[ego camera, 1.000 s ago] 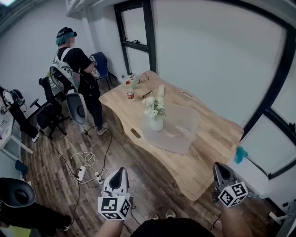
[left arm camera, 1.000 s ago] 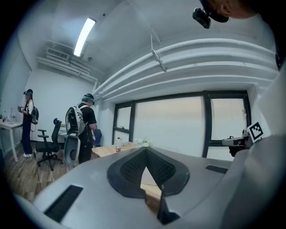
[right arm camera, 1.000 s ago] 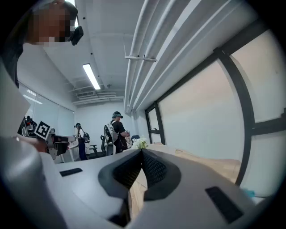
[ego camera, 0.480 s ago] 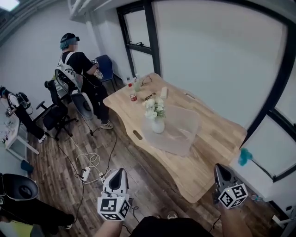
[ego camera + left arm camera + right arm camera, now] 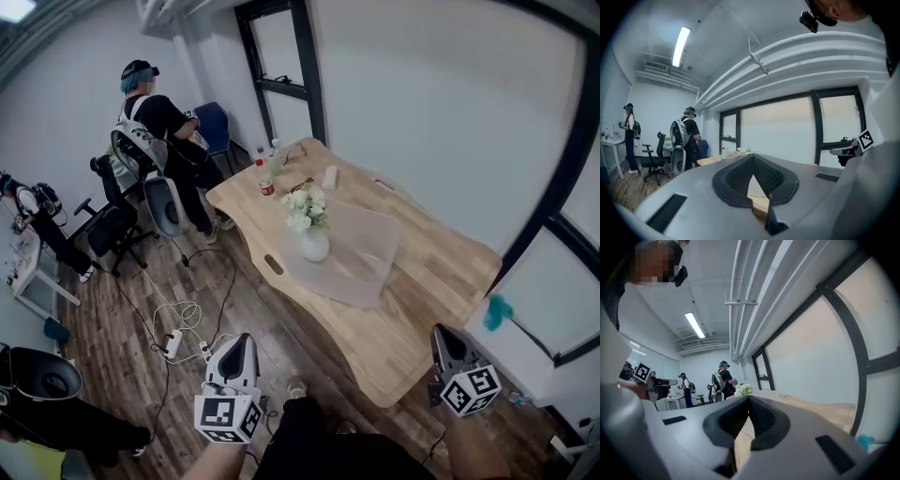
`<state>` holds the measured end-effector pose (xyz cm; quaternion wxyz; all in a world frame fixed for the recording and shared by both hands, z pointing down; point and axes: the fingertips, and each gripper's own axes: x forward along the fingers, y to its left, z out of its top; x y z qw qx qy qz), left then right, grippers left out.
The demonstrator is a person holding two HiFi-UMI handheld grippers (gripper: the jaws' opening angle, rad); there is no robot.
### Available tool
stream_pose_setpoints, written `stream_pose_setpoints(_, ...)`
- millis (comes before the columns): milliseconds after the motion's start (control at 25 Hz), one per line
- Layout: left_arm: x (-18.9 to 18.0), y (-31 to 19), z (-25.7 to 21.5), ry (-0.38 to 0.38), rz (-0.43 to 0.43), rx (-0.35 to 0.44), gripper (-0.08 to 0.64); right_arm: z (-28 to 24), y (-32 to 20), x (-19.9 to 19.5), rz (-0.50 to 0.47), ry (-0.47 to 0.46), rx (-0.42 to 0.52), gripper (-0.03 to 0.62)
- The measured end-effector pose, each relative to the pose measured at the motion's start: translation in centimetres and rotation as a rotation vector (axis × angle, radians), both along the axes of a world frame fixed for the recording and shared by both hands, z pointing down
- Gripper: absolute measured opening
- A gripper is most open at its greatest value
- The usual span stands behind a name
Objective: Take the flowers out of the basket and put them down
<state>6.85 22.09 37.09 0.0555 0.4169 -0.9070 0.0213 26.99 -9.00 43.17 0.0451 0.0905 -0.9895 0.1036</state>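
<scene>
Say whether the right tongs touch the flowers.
Apart. Head view: the right tongs hang by the table corner, the flowers far across it.

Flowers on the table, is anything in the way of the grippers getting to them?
Nothing visible blocks them. The flowers stand in a white vase on the wooden table. Between them and the left gripper and right gripper there's only floor, tabletop and a flat mat.

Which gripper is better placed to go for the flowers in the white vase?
Left, probably: the left gripper hangs over the floor on the table side where the flowers stand; the right gripper is at the near corner, farther away. Both are shut.
</scene>
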Motion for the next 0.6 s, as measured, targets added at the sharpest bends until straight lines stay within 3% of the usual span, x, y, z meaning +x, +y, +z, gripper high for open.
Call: stream_pose_setpoints(600, -7.0, -4.4, 0.5, -0.002, 0.074, 0.041, 0.005, 0.4, -2.5, -3.7, 0.081, 0.009, 0.022, 0.021)
